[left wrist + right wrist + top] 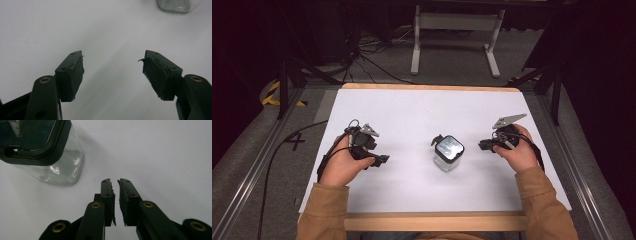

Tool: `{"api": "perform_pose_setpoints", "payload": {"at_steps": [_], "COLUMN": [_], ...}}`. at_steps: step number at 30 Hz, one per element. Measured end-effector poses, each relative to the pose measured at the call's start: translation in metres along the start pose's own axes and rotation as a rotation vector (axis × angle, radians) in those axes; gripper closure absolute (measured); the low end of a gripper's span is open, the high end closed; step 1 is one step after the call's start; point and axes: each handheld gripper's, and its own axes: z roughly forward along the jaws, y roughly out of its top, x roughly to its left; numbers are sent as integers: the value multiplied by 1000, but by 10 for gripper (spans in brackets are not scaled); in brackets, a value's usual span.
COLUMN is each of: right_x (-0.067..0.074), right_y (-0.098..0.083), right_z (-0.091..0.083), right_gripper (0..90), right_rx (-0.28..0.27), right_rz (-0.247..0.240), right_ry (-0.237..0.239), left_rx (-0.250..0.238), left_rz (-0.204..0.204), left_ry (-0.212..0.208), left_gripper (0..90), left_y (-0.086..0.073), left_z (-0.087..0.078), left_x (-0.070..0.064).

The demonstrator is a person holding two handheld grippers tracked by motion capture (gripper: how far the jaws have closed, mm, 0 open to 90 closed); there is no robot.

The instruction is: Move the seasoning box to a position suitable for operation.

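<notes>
A clear square container (447,153) with a black-rimmed lid stands upright in the middle of the white table top (412,110). A black latch sticks out at the lid's far-left corner. My left gripper (383,159) rests on the table to the container's left, jaws wide apart with nothing between them (113,68); the container's glass base (178,5) shows at the top edge of the left gripper view. My right gripper (482,145) lies to the container's right, jaws shut and empty (115,182). The container (45,152) fills the upper left of the right gripper view.
The white top has a wooden front edge (432,221) and a wooden back edge. Beyond it stand a white metal frame (457,35) and cables on grey carpet. Metal rails (257,165) run along both sides of the table.
</notes>
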Motion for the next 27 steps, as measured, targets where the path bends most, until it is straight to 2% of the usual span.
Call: {"api": "perform_pose_setpoints", "payload": {"at_steps": [7, 9, 13, 18, 25, 27], "right_x": [7, 9, 15, 19, 24, 24], "right_y": [3, 4, 7, 9, 10, 10], "right_z": [6, 8, 15, 23, 37, 40], "right_gripper": [885, 873, 896, 896, 897, 897], "right_rx": [-19, -17, -43, -56, -69, -52], "right_rz": [-32, -33, -41, -64, -83, -81], "right_ry": [37, 59, 119, 123, 165, 158], "left_rx": [-19, -11, -33, -36, -33, -30], "left_rz": [-6, -3, -1, 3, 5, 4], "left_ry": [10, 9, -3, -8, -13, -14], "left_gripper": [331, 323, 307, 302, 297, 296], "left_y": [-1, -1, -1, 0, -1, 0], "left_z": [-5, -5, -6, -7, -6, -6], "left_x": [0, 1, -3, -4, -5, -5]}}
